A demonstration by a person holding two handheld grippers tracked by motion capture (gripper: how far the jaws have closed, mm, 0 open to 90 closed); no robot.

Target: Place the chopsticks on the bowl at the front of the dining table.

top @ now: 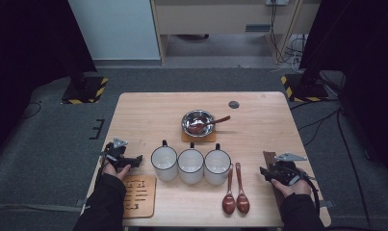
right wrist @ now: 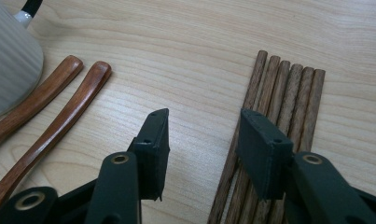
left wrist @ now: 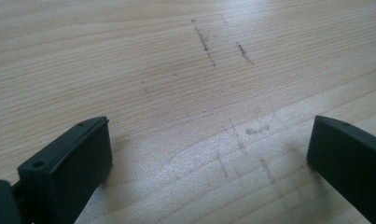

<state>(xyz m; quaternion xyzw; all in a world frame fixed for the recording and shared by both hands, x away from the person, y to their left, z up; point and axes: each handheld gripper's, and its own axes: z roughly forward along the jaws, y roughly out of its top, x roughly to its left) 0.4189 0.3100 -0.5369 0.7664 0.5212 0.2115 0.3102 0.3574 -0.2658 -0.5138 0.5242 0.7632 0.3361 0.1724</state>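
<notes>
Lab-like recording room: hazard-taped stands [top: 84,90], trailing floor cables [top: 289,57], grey carpet [top: 47,144].

The desk [left wrist: 185,84] was pale matt wood, its grain plain and faintly scuffed. The chopsticks [right wrist: 288,93] were dark, dull wood; the two spoons [right wrist: 59,107] were reddish wood with a smooth gloss. The fingers [right wrist: 153,144] looked like matt black plastic. The far bowl [top: 198,121] was shiny metal.

Light wooden bench [top: 148,108] at frame centre. Directly on it: three white mugs [top: 190,165] in a row, two brown spoons [top: 235,195] lower right, dark chopsticks [top: 269,161] far right, slotted wooden coaster [top: 139,195] lower left, another coaster [top: 199,137] under a steel bowl.
</notes>
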